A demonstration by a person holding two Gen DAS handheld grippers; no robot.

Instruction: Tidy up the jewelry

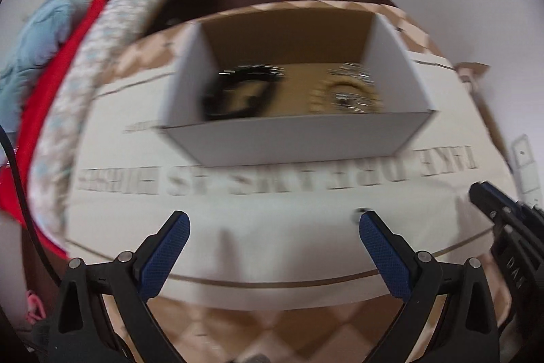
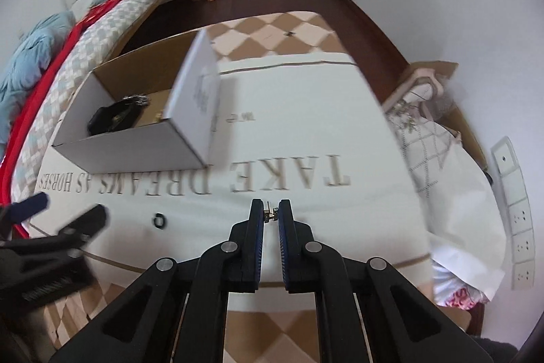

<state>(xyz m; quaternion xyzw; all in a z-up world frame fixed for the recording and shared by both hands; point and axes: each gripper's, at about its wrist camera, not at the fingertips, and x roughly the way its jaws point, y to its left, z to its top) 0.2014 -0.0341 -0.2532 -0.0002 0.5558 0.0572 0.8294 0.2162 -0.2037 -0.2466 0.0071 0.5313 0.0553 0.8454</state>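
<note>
A white cardboard box (image 1: 289,138) stands open on the white printed cloth (image 1: 272,210); it also shows in the right wrist view (image 2: 142,145). Inside lie a black piece (image 1: 238,92) and a gold and silver piece (image 1: 350,91). My left gripper (image 1: 273,238) is open and empty, in front of the box. My right gripper (image 2: 271,215) is shut on a small gold earring (image 2: 270,214) above the cloth. A small dark ring (image 2: 159,220) lies on the cloth between the grippers; it peeks out by the left gripper's right fingertip (image 1: 359,211).
A bed with red, blue and checked bedding (image 2: 68,33) runs along the left. A cardboard box with fabric (image 2: 431,91) stands at the right by the wall. Wall sockets (image 2: 516,213) are at the far right. The table has a brown checked cover (image 2: 272,26).
</note>
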